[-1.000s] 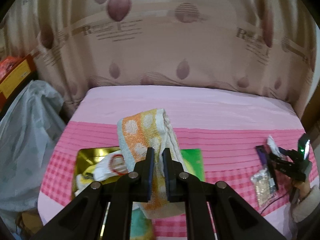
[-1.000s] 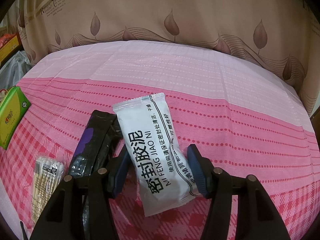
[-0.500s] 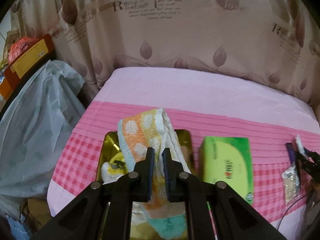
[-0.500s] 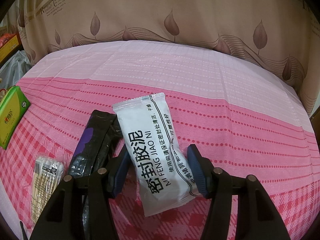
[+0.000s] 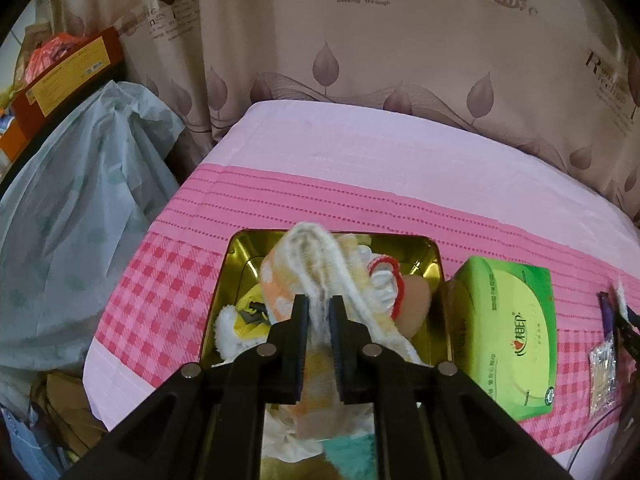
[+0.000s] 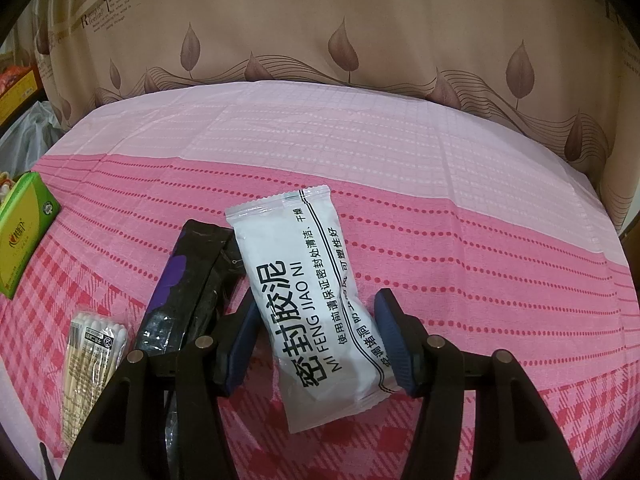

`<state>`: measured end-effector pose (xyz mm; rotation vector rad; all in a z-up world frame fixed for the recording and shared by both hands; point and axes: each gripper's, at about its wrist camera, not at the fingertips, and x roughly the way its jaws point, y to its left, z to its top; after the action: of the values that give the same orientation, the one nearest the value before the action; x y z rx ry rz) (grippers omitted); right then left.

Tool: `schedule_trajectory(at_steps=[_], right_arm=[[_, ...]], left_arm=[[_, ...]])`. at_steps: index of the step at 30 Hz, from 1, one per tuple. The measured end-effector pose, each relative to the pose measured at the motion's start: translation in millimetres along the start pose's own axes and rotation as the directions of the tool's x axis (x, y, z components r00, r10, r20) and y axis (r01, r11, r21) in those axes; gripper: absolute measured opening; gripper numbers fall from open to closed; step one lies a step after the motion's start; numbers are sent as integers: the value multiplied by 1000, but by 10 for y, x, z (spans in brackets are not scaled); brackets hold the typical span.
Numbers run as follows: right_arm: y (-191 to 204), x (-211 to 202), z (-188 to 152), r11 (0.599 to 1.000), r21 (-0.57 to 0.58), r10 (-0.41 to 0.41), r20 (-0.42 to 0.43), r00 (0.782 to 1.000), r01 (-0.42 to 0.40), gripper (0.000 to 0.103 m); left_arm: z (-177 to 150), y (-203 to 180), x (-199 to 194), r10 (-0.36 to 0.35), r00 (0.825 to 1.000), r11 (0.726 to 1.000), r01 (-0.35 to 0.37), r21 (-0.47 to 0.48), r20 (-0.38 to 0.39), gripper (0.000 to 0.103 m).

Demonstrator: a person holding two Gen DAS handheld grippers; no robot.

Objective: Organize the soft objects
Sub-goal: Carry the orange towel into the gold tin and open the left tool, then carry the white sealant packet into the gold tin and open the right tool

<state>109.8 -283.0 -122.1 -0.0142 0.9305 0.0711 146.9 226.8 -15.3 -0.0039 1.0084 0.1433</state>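
Between the two black fingers of the left gripper (image 5: 319, 312) sits a fold of the orange, yellow and white terry towel (image 5: 308, 264). The jaws have just been opening a little and stand only narrowly apart, and whether the pads still pinch the cloth I cannot tell. Beyond the fingertips the towel drapes into the open gold metal tin (image 5: 434, 252), over a heap of other soft things, among them a white piece with a red loop (image 5: 386, 276). Just right of the fingers, beside the tin, lies a green tissue pack (image 5: 510, 336) on the pink checked tablecloth (image 5: 160, 280).

Over on the right gripper (image 6: 316, 336), the blue-padded fingers stand about half open, and the white plastic sachet with black Chinese print (image 6: 304, 304) lies between them; both pads seem to touch its edges. Left of those fingers lie a black and purple packet (image 6: 188, 280) and a clear bag of cotton swabs (image 6: 90, 356).
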Motion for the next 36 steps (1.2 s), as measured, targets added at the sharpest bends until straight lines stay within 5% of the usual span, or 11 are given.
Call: schedule_trajectory(at_steps=[5, 16, 28, 36], right_arm=[[-20, -9, -5, 1000, 3, 3, 0, 1000, -3, 54], [44, -45, -29, 999, 8, -32, 4, 999, 32, 49], [170, -442, 93, 991, 97, -94, 61, 994, 88, 44], [870, -722, 336, 1000, 28, 7, 95, 995, -10, 44]], left_arm=[[-25, 73, -58, -13, 1000, 999, 14, -34, 23, 32], [-318, 113, -287, -20, 998, 998, 24, -54, 67, 43], [-558, 268, -307, -21, 996, 994, 30, -105, 85, 44], [-591, 319, -310, -30, 994, 991, 43, -126, 102, 45]])
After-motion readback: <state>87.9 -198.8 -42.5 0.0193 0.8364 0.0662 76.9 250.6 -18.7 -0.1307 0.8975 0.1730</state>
